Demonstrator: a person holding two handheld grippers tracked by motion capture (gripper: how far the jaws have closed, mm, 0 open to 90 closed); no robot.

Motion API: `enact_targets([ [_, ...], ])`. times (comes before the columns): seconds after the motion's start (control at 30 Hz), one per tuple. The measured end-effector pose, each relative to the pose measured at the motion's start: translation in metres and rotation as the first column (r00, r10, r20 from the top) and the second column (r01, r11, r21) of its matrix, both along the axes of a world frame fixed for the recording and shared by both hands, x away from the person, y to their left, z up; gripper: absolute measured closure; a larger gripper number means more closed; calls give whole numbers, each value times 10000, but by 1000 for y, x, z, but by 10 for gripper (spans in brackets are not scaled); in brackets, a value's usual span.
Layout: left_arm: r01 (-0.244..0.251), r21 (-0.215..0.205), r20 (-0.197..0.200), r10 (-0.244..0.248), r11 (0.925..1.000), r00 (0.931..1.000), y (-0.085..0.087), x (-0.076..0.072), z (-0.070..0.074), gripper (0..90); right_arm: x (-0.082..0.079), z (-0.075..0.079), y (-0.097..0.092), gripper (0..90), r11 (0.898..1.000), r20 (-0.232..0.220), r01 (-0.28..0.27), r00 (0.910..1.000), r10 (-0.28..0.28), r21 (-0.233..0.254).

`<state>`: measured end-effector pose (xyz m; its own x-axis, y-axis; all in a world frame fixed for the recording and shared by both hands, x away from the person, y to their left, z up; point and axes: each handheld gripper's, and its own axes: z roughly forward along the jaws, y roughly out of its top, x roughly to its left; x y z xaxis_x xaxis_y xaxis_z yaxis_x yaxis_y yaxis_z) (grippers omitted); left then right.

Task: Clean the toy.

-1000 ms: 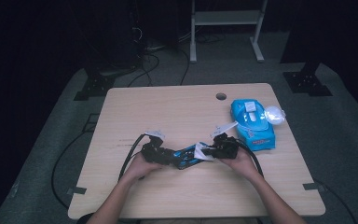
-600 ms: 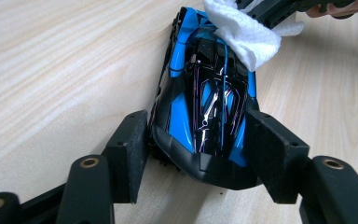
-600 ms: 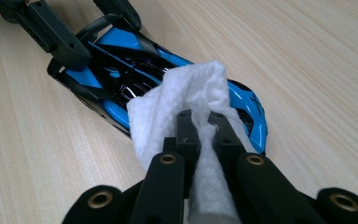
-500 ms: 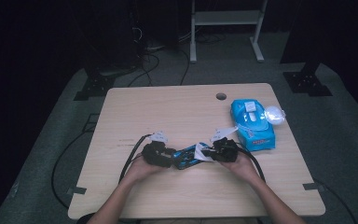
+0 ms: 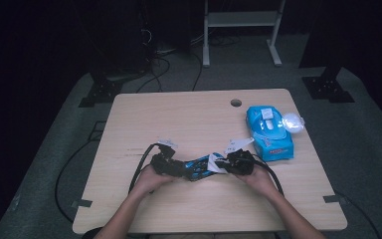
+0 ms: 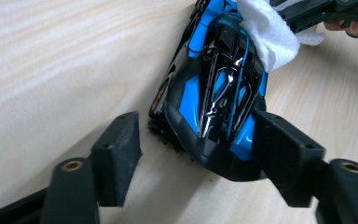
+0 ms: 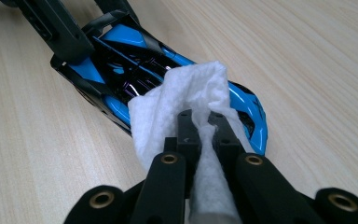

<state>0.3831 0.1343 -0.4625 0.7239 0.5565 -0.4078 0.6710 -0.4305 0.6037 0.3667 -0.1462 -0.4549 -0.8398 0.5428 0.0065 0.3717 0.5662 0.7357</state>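
Note:
A blue and black toy car [image 5: 199,167] lies on the wooden table [image 5: 179,114] between my two grippers. My left gripper [image 6: 198,126] straddles one end of the car [image 6: 214,93]. Its jaws have just been opening: one pad touches the car's side and the other stands a small gap off it. My right gripper [image 7: 203,121] is shut on a white wipe [image 7: 186,88], which is draped over the other end of the car [image 7: 121,60]. In the left gripper view the wipe [image 6: 265,32] covers the car's far end.
A blue pack of wipes [image 5: 269,132] lies at the right of the table with a small white round thing [image 5: 293,121] beside it. A cable hole [image 5: 236,103] sits near the far edge. Black cables [image 5: 142,169] trail from both grippers.

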Motion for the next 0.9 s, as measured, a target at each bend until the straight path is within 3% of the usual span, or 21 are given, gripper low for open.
enact_targets([
  [0.07, -81, 211, 58, 79, 9997, 10000, -1, -1, 2, 417, 0, 0, 0, 845, 10000, -6, 31, 10000, -31, 31],
  [0.13, -93, 326, 415, 79, 9994, 9991, 0, -1, 3, 491, -2, -1, 0, 844, 10000, 66, 80, 9999, -80, 38],
  [0.23, -72, 573, 1018, 14, 9983, 9948, -4, -6, 6, 502, -5, -1, 0, 844, 9999, 197, 155, 9997, -155, 4],
  [0.3, -42, 871, 1829, -119, 9962, 9831, -7, -12, 7, 512, -7, -2, -1, 843, 9997, 298, 237, 9993, -240, 76],
  [0.37, 7, 1041, 2398, -258, 9946, 9705, -8, -19, 9, 512, -8, -2, -2, 843, 9996, 273, 231, 9993, -235, 161],
  [0.43, 63, 1194, 2937, -414, 9928, 9550, -9, -24, 9, 511, -11, -2, -2, 842, 9996, 302, 259, 9992, -264, 148],
  [0.5, -13, 1265, 3272, -405, 9920, 9441, -10, -29, 9, 512, -13, -1, -2, 840, 9996, 405, 271, 9988, -275, 85],
  [0.6, 80, 1497, 3965, -674, 9887, 9156, -13, -36, 10, 511, -14, 1, -4, 836, 9997, 302, 234, 9993, -236, 90],
  [0.63, 159, 1609, 4235, -836, 9868, 9020, -13, -39, 10, 510, -14, 2, -5, 835, 9998, 264, 139, 9996, -142, 112],
  [0.7, 242, 1745, 4851, -1074, 9844, 8678, -14, -46, 9, 511, -12, 5, -11, 834, 9999, 239, 121, 9996, -124, 112],
  [0.8, 233, 1941, 5420, -1271, 9807, 8307, -16, -54, 8, 511, -1, 11, -24, 831, 9979, 71, 471, 9988, -475, 435],
  [0.83, 236, 2090, 5528, -1380, 9776, 8218, -17, -56, 8, 511, 4, 12, -28, 827, 9973, -90, 510, 9987, -506, 523],
  [0.9, 249, 2253, 5835, -1554, 9740, 7971, -18, -60, 8, 511, 14, 14, -32, 814, 9974, -348, 382, 9987, -361, 607],
])
